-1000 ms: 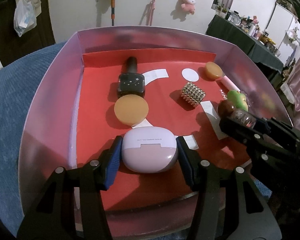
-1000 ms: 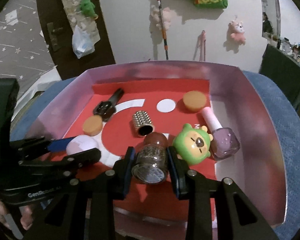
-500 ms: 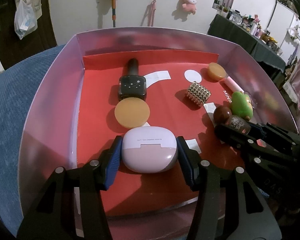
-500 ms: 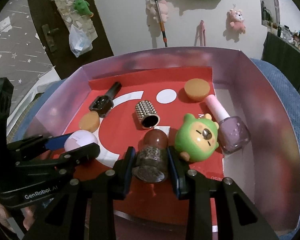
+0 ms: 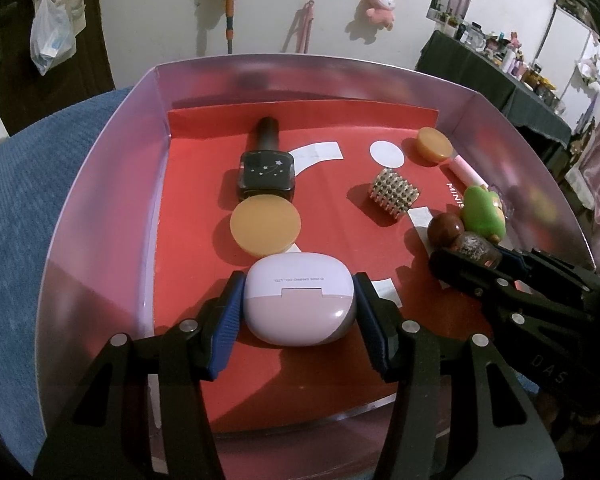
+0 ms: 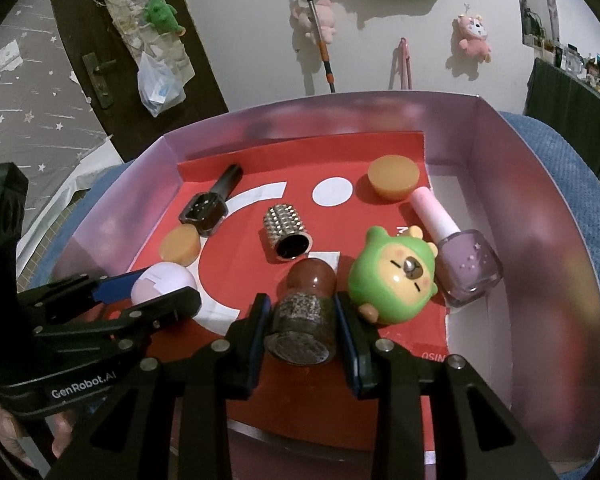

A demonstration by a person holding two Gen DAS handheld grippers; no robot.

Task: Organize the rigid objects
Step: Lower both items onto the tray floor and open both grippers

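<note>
A pink-walled box [image 5: 100, 184] with a red floor holds the objects. My left gripper [image 5: 298, 284] is shut on a lilac-and-pink earbud case [image 5: 300, 304] at the front left, low at the floor. In the right wrist view the same left gripper [image 6: 148, 296] and case [image 6: 162, 286] show at the left. My right gripper [image 6: 302, 304] is shut on a glitter bottle [image 6: 304, 320] with a brown cap, cap pointing away. It lies beside a green bear toy [image 6: 394, 276]. The right gripper [image 5: 480, 264] also shows at the front right in the left wrist view.
A black nail polish bottle [image 5: 266, 174] and an orange disc [image 5: 265, 226] lie behind the case. A studded silver cylinder [image 5: 394, 192] lies mid-box. A second orange disc [image 6: 394, 176] and a lilac nail polish bottle [image 6: 466, 264] lie at the right. The box stands on blue fabric [image 5: 16, 208].
The right gripper with the glitter bottle has sunk slightly and rolled a little. The left gripper and the earbud case have stayed where they were.
</note>
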